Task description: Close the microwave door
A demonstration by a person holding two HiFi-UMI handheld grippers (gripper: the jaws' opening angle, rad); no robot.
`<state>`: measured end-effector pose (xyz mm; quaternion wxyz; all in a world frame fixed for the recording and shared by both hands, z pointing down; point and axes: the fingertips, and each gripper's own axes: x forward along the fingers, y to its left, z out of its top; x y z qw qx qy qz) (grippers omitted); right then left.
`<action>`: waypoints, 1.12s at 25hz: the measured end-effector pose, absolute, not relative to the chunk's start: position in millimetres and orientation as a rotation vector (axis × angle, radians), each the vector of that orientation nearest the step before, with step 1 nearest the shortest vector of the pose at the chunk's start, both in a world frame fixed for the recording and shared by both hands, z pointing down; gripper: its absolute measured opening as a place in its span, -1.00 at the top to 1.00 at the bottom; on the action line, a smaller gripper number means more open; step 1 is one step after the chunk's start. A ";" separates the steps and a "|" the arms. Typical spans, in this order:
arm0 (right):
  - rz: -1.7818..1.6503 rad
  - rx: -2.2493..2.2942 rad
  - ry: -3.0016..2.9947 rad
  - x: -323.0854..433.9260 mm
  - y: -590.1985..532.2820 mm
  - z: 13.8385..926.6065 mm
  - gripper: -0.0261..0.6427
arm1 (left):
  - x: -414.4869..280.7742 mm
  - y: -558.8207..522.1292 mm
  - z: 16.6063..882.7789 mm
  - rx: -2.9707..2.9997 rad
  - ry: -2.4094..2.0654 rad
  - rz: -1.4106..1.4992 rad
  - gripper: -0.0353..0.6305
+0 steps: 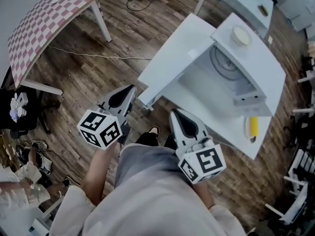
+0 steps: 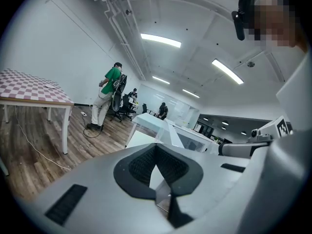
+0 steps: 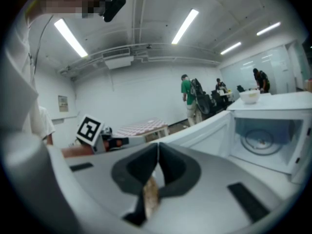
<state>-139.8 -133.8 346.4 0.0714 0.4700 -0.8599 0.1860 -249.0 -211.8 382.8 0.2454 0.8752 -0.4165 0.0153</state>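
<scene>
A white microwave stands on a white table, its door swung wide open toward the left. The cavity with the glass turntable is exposed. In the right gripper view the open door runs to the cavity at the right. My left gripper is shut and empty, just left of the door's free edge. My right gripper is shut and empty too, below the door at the table's front. Neither touches the door. Both pairs of jaws meet at the tips.
A bowl sits on top of the microwave. A yellow item on a plate lies on the white table beside it. A checkered table stands at the left over wood floor with cables. A person in green stands far off.
</scene>
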 end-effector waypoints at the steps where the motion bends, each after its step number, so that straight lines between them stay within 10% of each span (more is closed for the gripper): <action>1: 0.564 1.415 -2.581 -139.1 -132.6 348.1 0.85 | -247.5 -210.2 383.5 2.388 -1.127 0.044 0.85; 28: 0.688 1.620 -2.483 -98.4 -134.8 371.8 0.85 | -214.6 -184.9 412.2 2.298 -0.929 0.066 0.85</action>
